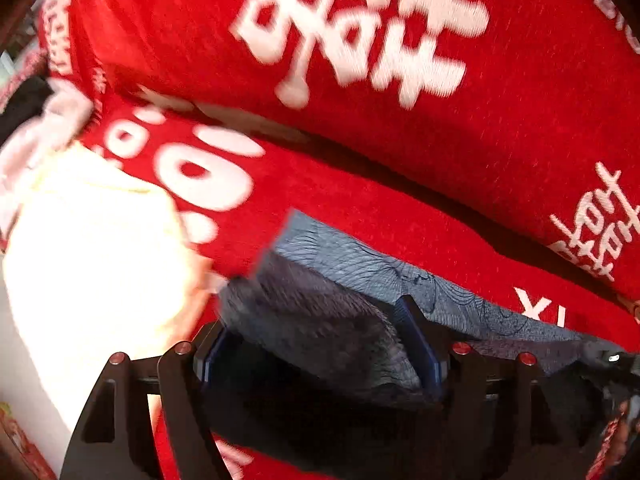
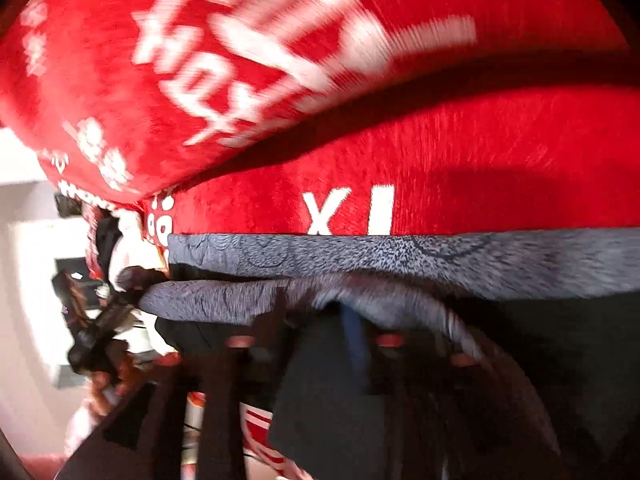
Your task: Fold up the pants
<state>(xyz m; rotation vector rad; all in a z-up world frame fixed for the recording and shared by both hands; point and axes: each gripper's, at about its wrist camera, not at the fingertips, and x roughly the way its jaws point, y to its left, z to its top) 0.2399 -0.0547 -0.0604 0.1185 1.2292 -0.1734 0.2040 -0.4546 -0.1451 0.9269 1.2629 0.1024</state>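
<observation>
Grey-blue thin cloth — pants (image 1: 344,280) lie on red blanket (image 1: 400,208), one edge lifted. Soft, light, limp; likely to sag, so best held at hem or corner. Left gripper (image 1: 320,344) low, near level, fabric bunched between its parted fingers — grip looks engaged. Right gripper (image 2: 340,320) blurred under cloth; state unclear.

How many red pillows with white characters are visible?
2: the upper red plush pillow leans behind; the lower red plush pillow lies under the grey-blue patterned pants. Others may be hidden.
</observation>
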